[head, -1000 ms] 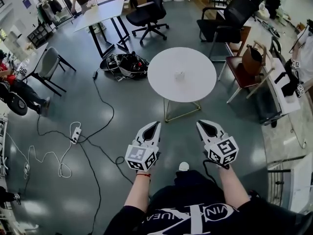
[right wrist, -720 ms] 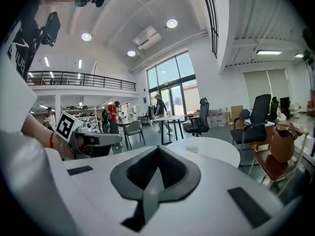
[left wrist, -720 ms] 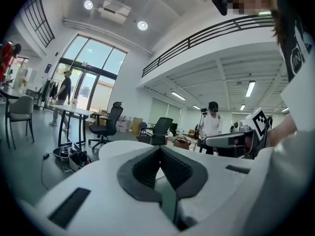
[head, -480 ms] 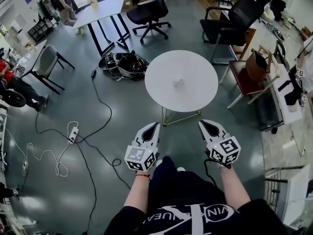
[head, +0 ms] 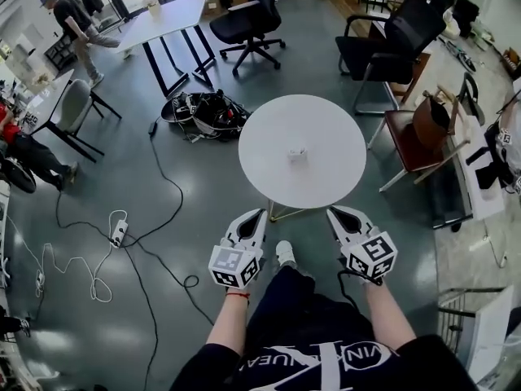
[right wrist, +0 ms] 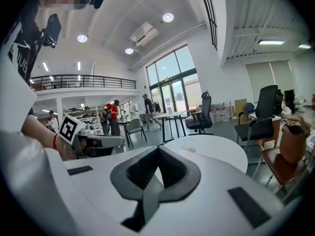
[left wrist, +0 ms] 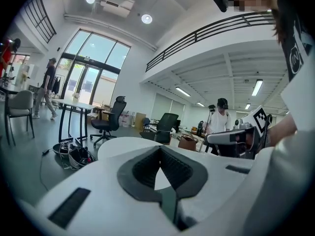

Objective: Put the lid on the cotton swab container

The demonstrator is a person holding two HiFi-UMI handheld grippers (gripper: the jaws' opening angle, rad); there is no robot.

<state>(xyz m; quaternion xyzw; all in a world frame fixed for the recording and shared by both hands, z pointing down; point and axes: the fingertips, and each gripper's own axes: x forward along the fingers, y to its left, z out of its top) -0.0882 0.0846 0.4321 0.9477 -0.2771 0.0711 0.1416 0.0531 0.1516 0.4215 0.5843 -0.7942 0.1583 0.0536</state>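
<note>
The cotton swab container [head: 297,153] is a small pale object near the middle of the round white table [head: 269,133]; whether its lid is on is too small to tell. Both grippers are held in the air in front of the person, short of the table's near edge. My left gripper [head: 257,214] is shut with nothing in it, and its jaws meet at the tip [left wrist: 158,148]. My right gripper [head: 334,213] is also shut and empty [right wrist: 158,148]. The right gripper view shows the table [right wrist: 221,151] just beyond the jaws, with the container [right wrist: 190,149] a faint speck on it.
Cables and a power strip [head: 119,233] trail over the floor at the left, and a heap of gear [head: 203,111] lies beside the table. Black office chairs [head: 383,51] and a brown chair with a bag [head: 427,129] stand at the right. A person [head: 73,27] walks at the far left.
The person has walked forward, so the round table now lies much closer to both grippers. Both grippers stay shut. The person in the background has moved left.
</note>
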